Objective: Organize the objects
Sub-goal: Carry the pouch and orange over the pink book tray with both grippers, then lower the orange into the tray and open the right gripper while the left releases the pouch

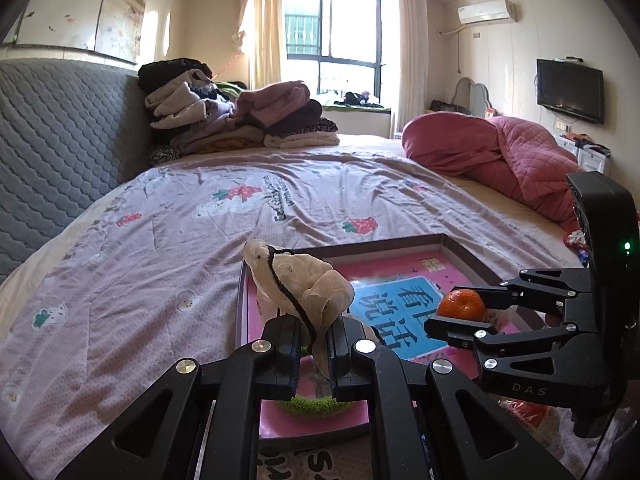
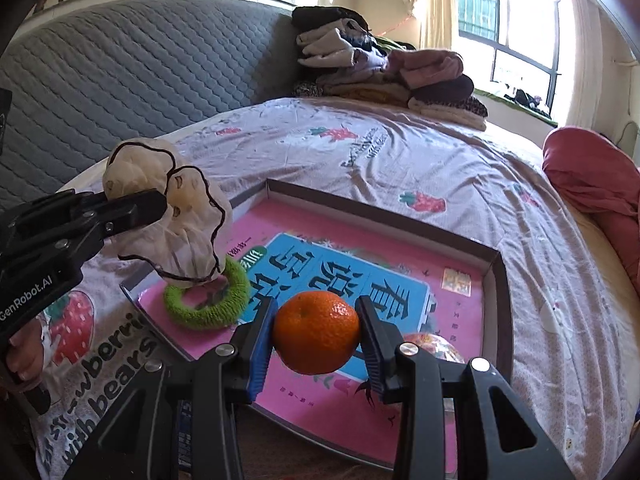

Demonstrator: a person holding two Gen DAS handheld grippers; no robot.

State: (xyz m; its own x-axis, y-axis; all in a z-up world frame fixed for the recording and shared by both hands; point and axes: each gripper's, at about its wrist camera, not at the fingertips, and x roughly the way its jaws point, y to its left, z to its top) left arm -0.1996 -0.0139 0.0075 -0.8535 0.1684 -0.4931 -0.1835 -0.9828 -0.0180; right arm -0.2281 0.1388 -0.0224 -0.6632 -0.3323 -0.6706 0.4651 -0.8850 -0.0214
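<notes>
A wide bed (image 1: 240, 184) covered by a pale lilac sheet printed with strawberries fills most of both views, with a grey quilted headboard (image 1: 60, 140) along the left of the frame and a heap of folded clothes (image 1: 240, 116) at the far end, upper centre in the left wrist view. A rumpled pink quilt (image 1: 500, 152) lies at the right edge of the bed. On the sheet in the lower centre sits a shallow brown-walled box lid (image 2: 505, 280), and flat inside it lies a pink book (image 2: 472, 304) with a blue panel of large characters. The left gripper (image 1: 313, 354), at the bottom centre of its own view and at the left edge of the right wrist view, has its fingers pressed onto a cream gauzy scrunchie (image 1: 304, 280) edged with dark cord, held raised over the near-left corner of the lid. Below it a fuzzy green hair tie (image 2: 208, 300) rests on the book. The right gripper (image 2: 316, 344), at the bottom centre of its own view, pinches a small orange mandarin (image 2: 316, 332) between its blue-lined pads, held above the book. Just right of the mandarin, partly hidden behind a finger, a red-orange wrapped item (image 2: 434, 344) lies on the book
</notes>
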